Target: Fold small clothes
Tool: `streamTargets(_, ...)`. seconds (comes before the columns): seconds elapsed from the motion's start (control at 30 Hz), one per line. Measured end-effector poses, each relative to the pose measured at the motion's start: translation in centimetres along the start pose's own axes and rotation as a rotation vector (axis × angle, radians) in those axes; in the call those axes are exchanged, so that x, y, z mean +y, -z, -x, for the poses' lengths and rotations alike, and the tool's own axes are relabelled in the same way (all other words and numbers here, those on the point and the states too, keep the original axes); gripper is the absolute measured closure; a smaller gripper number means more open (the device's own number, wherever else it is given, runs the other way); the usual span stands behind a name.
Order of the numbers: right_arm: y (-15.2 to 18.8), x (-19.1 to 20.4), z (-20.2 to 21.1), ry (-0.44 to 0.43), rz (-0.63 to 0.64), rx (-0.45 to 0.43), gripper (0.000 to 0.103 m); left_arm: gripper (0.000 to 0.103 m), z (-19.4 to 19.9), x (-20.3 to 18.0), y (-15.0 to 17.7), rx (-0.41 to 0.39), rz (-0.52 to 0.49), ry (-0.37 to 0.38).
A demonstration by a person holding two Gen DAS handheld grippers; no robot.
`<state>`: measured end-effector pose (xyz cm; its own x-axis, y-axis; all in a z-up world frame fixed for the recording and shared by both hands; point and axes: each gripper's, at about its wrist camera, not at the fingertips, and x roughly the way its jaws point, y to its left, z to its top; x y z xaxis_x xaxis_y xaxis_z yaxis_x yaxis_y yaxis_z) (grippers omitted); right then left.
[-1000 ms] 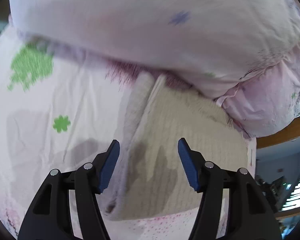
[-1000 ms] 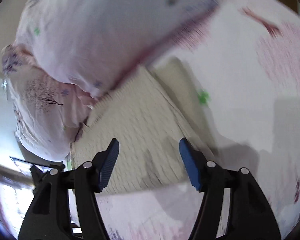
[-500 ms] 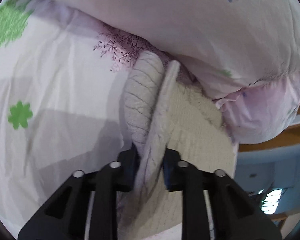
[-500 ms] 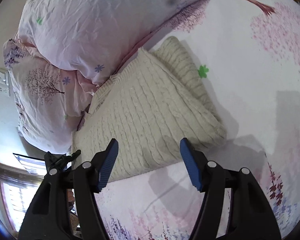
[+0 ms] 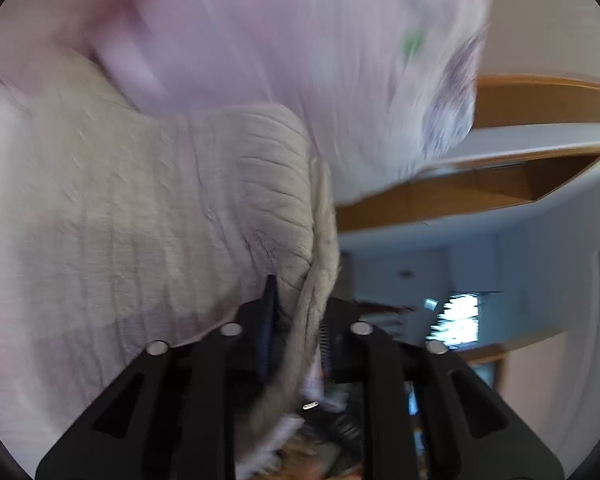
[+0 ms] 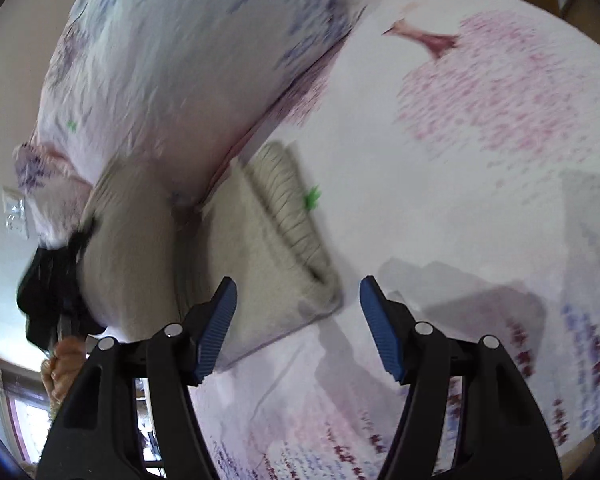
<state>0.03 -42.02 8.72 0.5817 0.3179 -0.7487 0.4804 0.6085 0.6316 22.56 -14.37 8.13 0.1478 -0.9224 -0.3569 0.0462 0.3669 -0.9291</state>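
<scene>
On bed, by the pillows: cream cable-knit sweater (image 6: 268, 248) lies part-folded on the floral bedsheet (image 6: 480, 208), one edge raised. Left hand-held gripper (image 5: 296, 320) is clamped on that raised edge; right hand-held gripper (image 6: 298, 320) hangs over the near corner w/ jaws apart, holding nothing. Fold seems midway; flap not yet laid flat. No containers visible.
</scene>
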Motion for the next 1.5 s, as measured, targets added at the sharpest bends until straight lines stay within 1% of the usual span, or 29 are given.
streamTargets(0.03, -0.4, -0.1, 0.2, 0.008, 0.002, -0.001, 0.040, 0.076, -2.3, 0.6, 0.0, 0.054, 0.098, 0.064)
streamTargets(0.07, -1.1, -0.1, 0.6, 0.013, 0.009, -0.005, 0.040, 0.076, -3.2, 1.0, 0.3, 0.083, 0.170, 0.162)
streamTargets(0.1, -1.5, -0.1, 0.8, 0.009, 0.013, -0.010, 0.037, 0.076, -3.0, 0.9, 0.7, 0.086, 0.178, 0.204)
streamTargets(0.13, -2.2, 0.0, 1.2, 0.004, 0.017, -0.018, 0.035, 0.075, -2.0, 0.1, 0.8, 0.066, 0.118, 0.190)
streamTargets(0.17, -2.7, 0.0, 1.3, 0.000, 0.016, -0.022, 0.030, 0.065, -0.2, -0.6, 0.6, 0.030, 0.028, 0.131)
streamTargets(0.23, -4.5, 0.2, 0.6, -0.036, -0.002, -0.001, 0.026, 0.048, 3.0, -0.3, 0.2, -0.041, -0.034, 0.023)
streamTargets(0.3, -5.9, 0.8, -1.3, -0.075, -0.022, 0.058, 0.024, 0.046, 6.6, 1.9, -0.4, -0.129, -0.041, -0.154)
streamTargets(0.37, -7.5, 1.7, -4.5, -0.090, -0.023, 0.140, 0.024, 0.046, 8.5, 4.0, -0.6, -0.147, -0.002, -0.257)
streamTargets(0.43, -8.4, 2.3, -7.1, -0.076, -0.012, 0.197, 0.024, 0.046, 8.9, 6.1, -0.4, -0.123, 0.033, -0.298)
streamTargets(0.53, -9.2, 2.5, -10.5, -0.026, -0.020, 0.266, 0.024, 0.043, 7.4, 7.4, 0.4, -0.044, 0.013, -0.383)
streamTargets(0.57, -9.2, 2.4, -11.1, -0.014, -0.023, 0.277, 0.024, 0.037, 6.7, 7.6, 0.6, -0.025, -0.003, -0.419)
streamTargets(0.63, -9.1, 2.4, -12.2, -0.021, -0.035, 0.300, 0.025, 0.030, 5.7, 7.7, 0.8, -0.008, -0.027, -0.456)
streamTargets(0.67, -8.7, 2.6, -12.5, -0.032, -0.026, 0.298, 0.029, 0.028, 5.3, 7.7, 0.8, -0.006, -0.038, -0.471)
streamTargets(0.73, -8.1, 3.0, -12.6, -0.015, 0.026, 0.286, 0.056, 0.028, 4.3, 8.2, 1.0, 0.009, -0.038, -0.479)
streamTargets(0.77, -7.8, 2.9, -12.7, -0.033, 0.019, 0.295, 0.065, 0.033, 4.0, 9.0, 1.1, 0.018, -0.019, -0.471)
streamTargets(0.8, -7.5, 2.9, -12.2, -0.056, 0.001, 0.272, 0.071, 0.037, 4.5, 9.6, 1.3, -0.009, -0.013, -0.461)
streamTargets(0.87, -7.1, 3.6, -11.4, -0.088, 0.013, 0.245, 0.074, 0.057, 5.5, 10.0, 1.5, -0.015, -0.004, -0.439)
streamTargets(0.93, -6.5, 5.5, -10.4, -0.135, 0.059, 0.226, 0.076, 0.065, 6.9, 9.7, 1.7, -0.006, -0.030, -0.410)
streamTargets(1.0, -5.8, 7.7, -9.9, -0.178, 0.119, 0.231, 0.078, 0.066, 9.2, 8.5, 2.1, -0.016, -0.090, -0.400)
streamTargets(1.1, -4.2, 11.2, -10.8, -0.202, 0.224, 0.262, 0.079, 0.065, 14.6, 7.5, 2.4, -0.093, -0.159, -0.439)
streamTargets(1.13, -3.7, 12.2, -11.6, -0.176, 0.260, 0.262, 0.078, 0.060, 15.8, 7.8, 2.2, -0.111, -0.165, -0.478)
streamTargets(1.17, -3.3, 13.0, -12.5, -0.119, 0.297, 0.254, 0.077, 0.057, 16.6, 8.2, 1.8, -0.124, -0.162, -0.521)
streamTargets(1.23, -2.9, 14.3, -13.9, 0.074, 0.371, 0.185, 0.076, 0.057, 18.6, 9.5, 1.4, -0.153, -0.136, -0.646)
streamTargets(1.27, -2.8, 14.6, -13.6, 0.146, 0.368, 0.130, 0.075, 0.057, 19.5, 9.8, 1.5, -0.169, -0.126, -0.679)
streamTargets(1.33, -2.8, 14.6, -12.3, 0.088, 0.319, 0.089, 0.074, 0.057, 21.9, 9.9, 2.4, -0.205, -0.114, -0.661)
streamTargets(1.4, -2.3, 14.8, -10.7, 0.067, 0.311, 0.063, 0.072, 0.055, 23.5, 9.3, 3.8, -0.222, -0.158, -0.690)
streamTargets(1.43, -1.9, 15.2, -9.9, 0.056, 0.322, 0.048, 0.064, 0.047, 25.0, 9.3, 5.0, -0.224, -0.192, -0.721)
streamTargets(1.47, -1.2, 15.4, -9.0, 0.046, 0.339, 0.035, 0.050, 0.038, 25.3, 8.9, 6.1, -0.225, -0.219, -0.747)
streamTargets(1.5, 0.1, 15.6, -7.7, 0.045, 0.374, 0.013, 0.041, 0.031, 24.6, 8.5, 7.1, -0.226, -0.239, -0.771)
